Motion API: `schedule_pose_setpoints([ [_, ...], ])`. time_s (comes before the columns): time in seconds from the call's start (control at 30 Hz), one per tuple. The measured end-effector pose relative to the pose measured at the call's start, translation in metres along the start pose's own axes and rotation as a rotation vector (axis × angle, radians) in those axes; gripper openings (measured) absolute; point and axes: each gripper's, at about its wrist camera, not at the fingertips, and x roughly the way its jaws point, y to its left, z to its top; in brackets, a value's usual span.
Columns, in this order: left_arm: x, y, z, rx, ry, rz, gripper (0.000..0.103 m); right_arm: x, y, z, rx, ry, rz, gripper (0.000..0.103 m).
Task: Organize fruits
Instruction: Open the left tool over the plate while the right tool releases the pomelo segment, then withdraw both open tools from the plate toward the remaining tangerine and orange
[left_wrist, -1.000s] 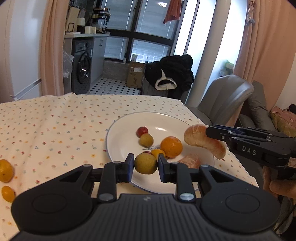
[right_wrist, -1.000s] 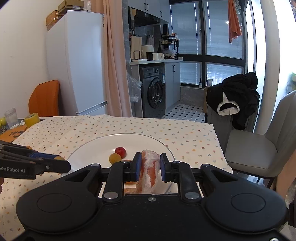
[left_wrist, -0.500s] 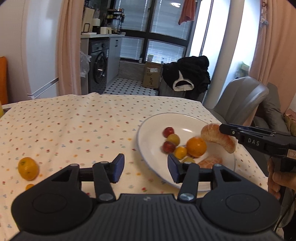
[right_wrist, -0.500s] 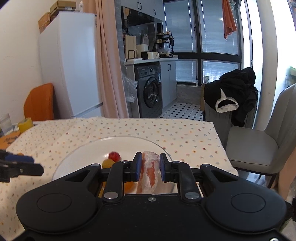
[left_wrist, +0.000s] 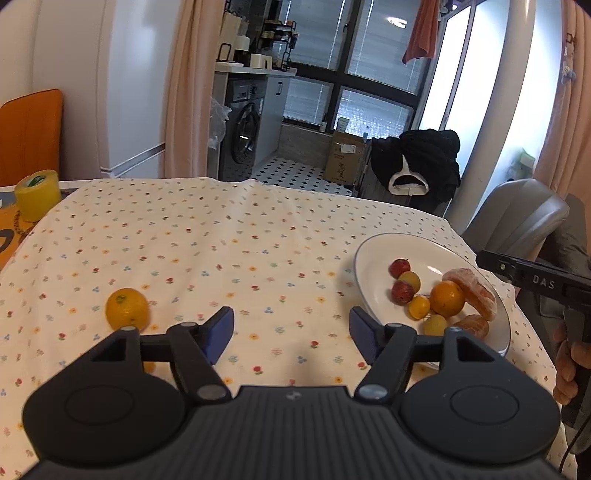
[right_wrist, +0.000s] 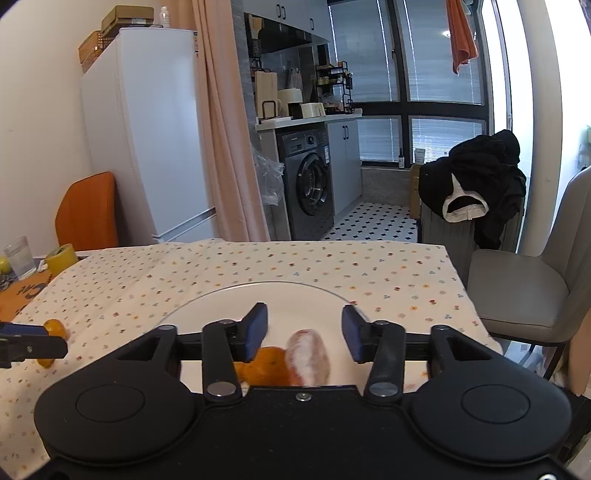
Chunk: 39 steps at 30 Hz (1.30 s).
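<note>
Fruits (left_wrist: 447, 298), orange, red and yellow, crowd a white plate (left_wrist: 373, 258).

A soft matt floral-print cotton tablecloth (left_wrist: 229, 236) lies under the glossy round white ceramic plate (left_wrist: 373, 258), where 2 peeled orange tangerine pieces (left_wrist: 476, 291) look dull and fibrous beside the matt black plastic right gripper (right_wrist: 303, 328).

The left hand-held gripper (left_wrist: 291, 332) hangs over the flowered surface (left_wrist: 221, 251) with its jaws spread wide and nothing between them. A small orange (left_wrist: 126, 308) sits near the left finger. To the right a white plate (left_wrist: 373, 266) holds small fruits and peeled orange pieces (left_wrist: 472, 291). The right hand-held gripper (left_wrist: 535, 282) reaches in beside the plate.
</note>
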Motion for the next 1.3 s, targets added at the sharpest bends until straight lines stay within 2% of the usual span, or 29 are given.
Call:
schedule_pose_setpoints([
  [0.1,-0.006,0.008,-0.001,-0.001,-0.009,0.015,0.070,-0.004,0.013,0.001,-0.017,-0.001,0.028,0.053],
  [0.17,-0.009,0.014,-0.002,-0.006,-0.014,0.027,0.073,-0.006,0.023,0.002,-0.032,-0.004,0.048,0.060],
  [0.53,-0.029,0.046,-0.005,-0.063,-0.041,0.079,0.075,-0.007,0.065,0.002,-0.077,0.029,0.150,0.069],
  [0.93,-0.044,0.076,-0.012,-0.111,-0.057,0.107,0.076,-0.006,0.105,0.002,-0.120,0.054,0.214,0.080],
  [1.3,-0.036,0.085,-0.020,-0.128,-0.041,0.115,0.072,-0.002,0.125,-0.005,-0.134,0.075,0.270,0.080],
])
